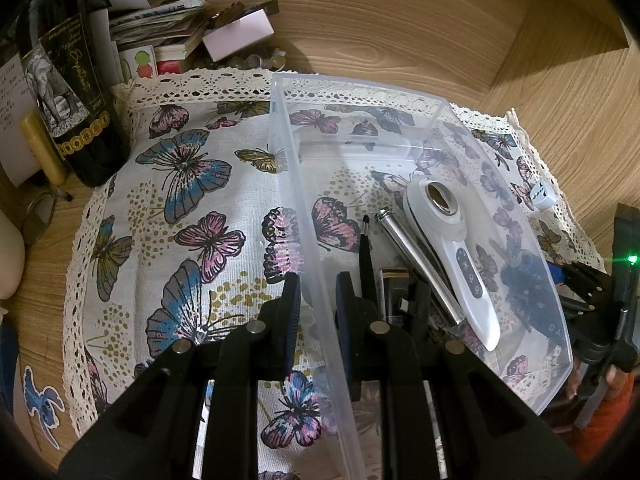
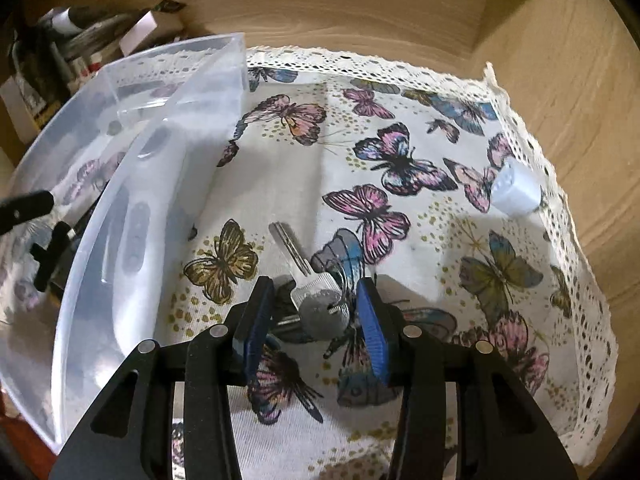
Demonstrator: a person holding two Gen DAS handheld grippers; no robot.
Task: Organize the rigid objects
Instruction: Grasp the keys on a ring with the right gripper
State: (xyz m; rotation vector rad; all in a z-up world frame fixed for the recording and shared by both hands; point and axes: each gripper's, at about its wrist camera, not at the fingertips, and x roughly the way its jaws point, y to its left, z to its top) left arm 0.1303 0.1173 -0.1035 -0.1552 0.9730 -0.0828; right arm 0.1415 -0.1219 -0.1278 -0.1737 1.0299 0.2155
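My open right gripper point(image 2: 316, 320) straddled the keys point(image 2: 316, 300); squeezing low suited. Left gripper point(image 1: 318, 312) loosely straddled the bin wall point(image 1: 304, 216).

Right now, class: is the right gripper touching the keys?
Apart. The right wrist view shows the right gripper open, with cloth visible between each finger and the keys.

We see a lived-in home: a wooden surface point(image 1: 400, 20) spread with a lace-edged butterfly cloth point(image 1: 192, 184). At its far left stand a wine bottle point(image 1: 72, 92), stacked papers and small boxes point(image 1: 168, 28), with eyeglasses point(image 1: 40, 216) lying nearer, all household clutter.
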